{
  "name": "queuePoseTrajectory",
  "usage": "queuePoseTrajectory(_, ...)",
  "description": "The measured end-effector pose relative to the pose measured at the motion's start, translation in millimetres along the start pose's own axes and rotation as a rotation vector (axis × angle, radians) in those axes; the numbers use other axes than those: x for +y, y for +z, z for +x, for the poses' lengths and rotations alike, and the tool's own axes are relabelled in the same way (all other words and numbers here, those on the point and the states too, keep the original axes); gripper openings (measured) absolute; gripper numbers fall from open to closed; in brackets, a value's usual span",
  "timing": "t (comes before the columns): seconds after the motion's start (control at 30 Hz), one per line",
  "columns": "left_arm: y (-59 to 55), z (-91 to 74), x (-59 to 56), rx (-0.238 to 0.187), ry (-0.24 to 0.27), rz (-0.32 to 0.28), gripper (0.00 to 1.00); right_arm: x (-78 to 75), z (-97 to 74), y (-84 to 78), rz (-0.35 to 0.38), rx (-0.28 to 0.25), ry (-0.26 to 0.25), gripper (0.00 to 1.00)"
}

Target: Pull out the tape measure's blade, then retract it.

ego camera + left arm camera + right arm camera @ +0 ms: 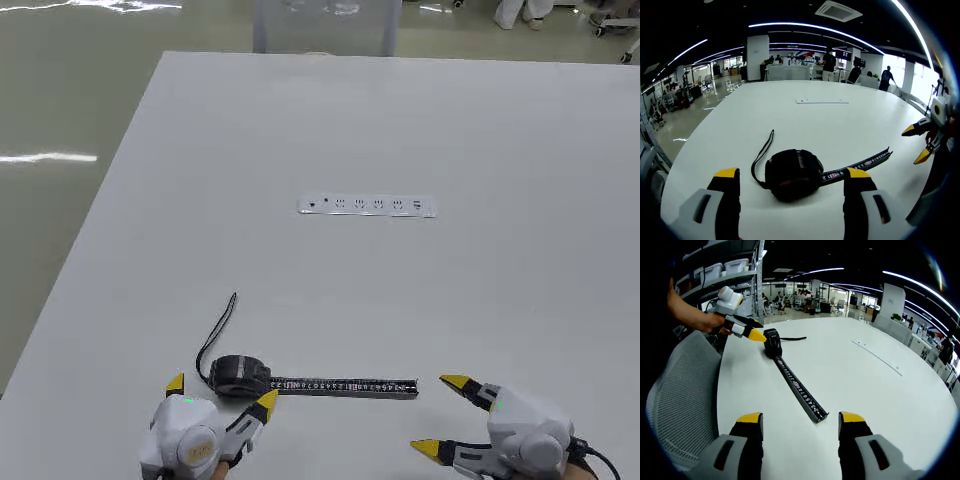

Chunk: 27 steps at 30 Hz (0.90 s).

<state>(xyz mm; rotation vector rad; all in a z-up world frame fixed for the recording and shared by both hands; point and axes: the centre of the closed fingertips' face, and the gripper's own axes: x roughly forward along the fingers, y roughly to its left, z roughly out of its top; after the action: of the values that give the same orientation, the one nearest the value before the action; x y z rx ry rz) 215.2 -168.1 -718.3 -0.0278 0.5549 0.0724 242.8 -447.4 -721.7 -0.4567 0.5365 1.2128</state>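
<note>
One black, rounded tape measure (240,375) lies on the smooth white worktop (500,150) close to its near edge, towards the near-left corner. It sits between the yellow-tipped jaws of my left gripper (221,391), which stand wide apart and clasp nothing. Its single dark, numbered blade (345,386) lies flat, drawn out along the near edge. The blade's end is just short of my right gripper (440,414), likewise spread wide and holding nothing. One thin black strap loop (215,335) trails from the case towards the far edge. One flat white power strip (367,205) lies mid-worktop, well apart.
</note>
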Motion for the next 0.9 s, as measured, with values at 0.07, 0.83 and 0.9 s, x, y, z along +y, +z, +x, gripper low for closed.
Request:
queuePoseTrajectory(0.07, 0.0, 1.8, 0.0, -0.007, 0.007, -0.003, 0.79, -2.1, 3.3, -2.0, -0.021, 0.006, 0.021, 0.58)
queuePoseTrajectory(0.83, -10.8, 27.5, -4.9, 0.009, 0.031, 0.005, 0.65, -28.0, 37.5, -22.8, -0.135, 0.036, 0.198, 0.33)
queuePoseTrajectory(0.9, -10.0, 28.3, -4.6, 0.005, 0.032, 0.005, 0.64, -29.0, 40.3, -24.4, -0.141, 0.043, 0.210, 0.32)
